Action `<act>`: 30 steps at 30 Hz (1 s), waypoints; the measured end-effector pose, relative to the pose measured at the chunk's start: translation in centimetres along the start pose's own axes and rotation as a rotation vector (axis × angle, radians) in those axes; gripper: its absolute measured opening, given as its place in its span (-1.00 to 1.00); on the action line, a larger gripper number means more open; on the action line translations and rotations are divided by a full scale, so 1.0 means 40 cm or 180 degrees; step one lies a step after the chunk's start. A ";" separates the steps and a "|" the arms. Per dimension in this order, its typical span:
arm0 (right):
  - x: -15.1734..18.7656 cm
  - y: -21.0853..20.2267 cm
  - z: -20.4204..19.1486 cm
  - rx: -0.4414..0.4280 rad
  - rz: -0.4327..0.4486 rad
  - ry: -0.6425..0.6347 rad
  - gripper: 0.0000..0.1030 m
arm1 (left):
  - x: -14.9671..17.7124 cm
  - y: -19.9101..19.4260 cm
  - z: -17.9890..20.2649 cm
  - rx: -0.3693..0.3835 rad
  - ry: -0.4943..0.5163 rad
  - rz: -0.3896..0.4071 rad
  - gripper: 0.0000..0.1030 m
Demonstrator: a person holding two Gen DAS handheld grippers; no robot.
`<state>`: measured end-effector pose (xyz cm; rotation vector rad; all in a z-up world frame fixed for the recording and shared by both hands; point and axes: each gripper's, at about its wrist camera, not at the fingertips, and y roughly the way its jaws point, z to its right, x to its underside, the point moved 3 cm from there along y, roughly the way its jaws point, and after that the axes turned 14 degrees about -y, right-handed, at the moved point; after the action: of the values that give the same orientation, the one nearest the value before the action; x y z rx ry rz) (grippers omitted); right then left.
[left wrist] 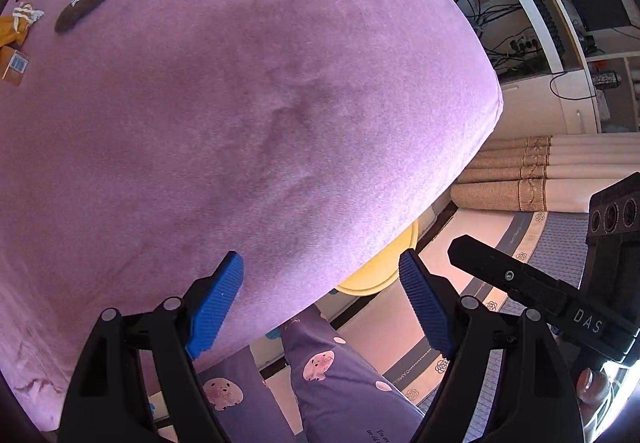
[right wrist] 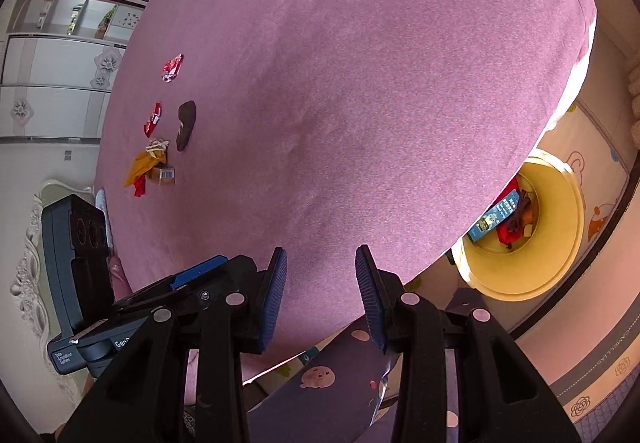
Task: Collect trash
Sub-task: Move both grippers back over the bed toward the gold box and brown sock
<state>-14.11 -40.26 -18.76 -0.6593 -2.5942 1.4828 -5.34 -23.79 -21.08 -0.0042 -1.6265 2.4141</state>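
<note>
Left tongs: my left gripper (left wrist: 320, 295) hung with its blue pads spread wide and nothing between them, over the near edge of the bed.
Right tongs: my right gripper (right wrist: 322, 295) stood with a narrower gap between its pads, and I saw nothing caught in it; the pink cover showed straight through.
Each other: in the left wrist view the right tool sat just off to the right; in the right wrist view the left tool sat just off to the left.
Below: a person's leg in purple patterned trousers (left wrist: 340, 375) showed under both tools.
Bed: the pink bed cover (left wrist: 248, 115) filled most of both views, bare near the tongs.
Trash still on the bed: well away at the far side lay a crumpled red wrapper (right wrist: 173, 67), a second red wrapper (right wrist: 153, 117), a dark brown sock-like piece (right wrist: 186, 125), a yellow wrapper (right wrist: 141, 165) with a pale knotted scrap on top, and a small cardboard box (right wrist: 164, 175) touching it.
Bin: a yellow bin (right wrist: 560, 263) stood on the floor mat beside the bed, partly hidden by the bed's edge.
Bin contents: a blue packet (right wrist: 496, 215), something red and something brown-orange.
</note>
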 end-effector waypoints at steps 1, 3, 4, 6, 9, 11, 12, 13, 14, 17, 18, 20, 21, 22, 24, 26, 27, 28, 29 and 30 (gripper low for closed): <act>-0.008 0.014 -0.024 0.0006 -0.0020 -0.0059 -0.29 | -0.009 -0.014 -0.023 0.0010 -0.0042 0.0029 0.55; -0.023 0.042 -0.070 0.0002 -0.0054 -0.0157 -0.29 | -0.024 -0.041 -0.067 0.0018 -0.0109 0.0089 0.55; -0.028 0.056 -0.092 -0.0007 -0.0068 -0.0189 -0.29 | -0.034 -0.054 -0.090 0.0013 -0.0132 0.0123 0.55; -0.040 0.085 -0.137 -0.0020 -0.0094 -0.0262 -0.29 | -0.046 -0.074 -0.129 0.0020 -0.0181 0.0168 0.55; -0.059 0.130 -0.201 -0.0049 -0.0144 -0.0375 -0.29 | -0.069 -0.105 -0.196 0.0023 -0.0273 0.0235 0.55; -0.071 0.155 -0.243 -0.0074 -0.0178 -0.0445 -0.29 | -0.083 -0.127 -0.245 0.0037 -0.0365 0.0283 0.55; -0.078 0.168 -0.264 -0.0086 -0.0195 -0.0480 -0.29 | -0.087 -0.136 -0.268 0.0050 -0.0410 0.0301 0.55; -0.087 0.180 -0.286 -0.0093 -0.0209 -0.0518 -0.29 | -0.094 -0.145 -0.286 0.0057 -0.0452 0.0323 0.55; -0.095 0.191 -0.305 -0.0101 -0.0225 -0.0556 -0.29 | -0.101 -0.156 -0.304 0.0055 -0.0496 0.0350 0.55; -0.125 0.223 -0.358 -0.0116 -0.0294 -0.0671 -0.29 | -0.131 -0.184 -0.357 0.0086 -0.0660 0.0420 0.55; -0.137 0.234 -0.375 -0.0112 -0.0323 -0.0721 -0.29 | -0.142 -0.194 -0.374 0.0102 -0.0720 0.0448 0.55; -0.164 0.256 -0.406 -0.0110 -0.0375 -0.0822 -0.29 | -0.165 -0.210 -0.399 0.0124 -0.0826 0.0501 0.56; -0.179 0.267 -0.421 -0.0107 -0.0404 -0.0873 -0.29 | -0.179 -0.217 -0.413 0.0133 -0.0884 0.0529 0.56; -0.196 0.277 -0.437 -0.0099 -0.0427 -0.0920 -0.29 | -0.194 -0.224 -0.428 0.0148 -0.0946 0.0551 0.56; -0.231 0.296 -0.462 -0.0113 -0.0465 -0.1003 -0.29 | -0.219 -0.239 -0.458 0.0176 -0.1071 0.0602 0.56; -0.269 0.320 -0.486 -0.0124 -0.0517 -0.1071 -0.29 | -0.251 -0.254 -0.480 0.0172 -0.1174 0.0660 0.56; -0.288 0.332 -0.497 -0.0122 -0.0550 -0.1104 -0.29 | -0.267 -0.262 -0.491 0.0176 -0.1235 0.0695 0.57; -0.309 0.345 -0.510 -0.0110 -0.0578 -0.1141 -0.28 | -0.282 -0.268 -0.503 0.0187 -0.1299 0.0717 0.57; -0.328 0.355 -0.519 -0.0101 -0.0598 -0.1166 -0.28 | -0.298 -0.272 -0.514 0.0199 -0.1368 0.0733 0.58; -0.346 0.365 -0.527 -0.0105 -0.0612 -0.1173 -0.28 | -0.314 -0.275 -0.524 0.0202 -0.1425 0.0741 0.58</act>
<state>9.01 -22.54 -17.94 -0.1379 -2.8492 1.6319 11.67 -3.10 -20.66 0.4073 -1.8106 2.7948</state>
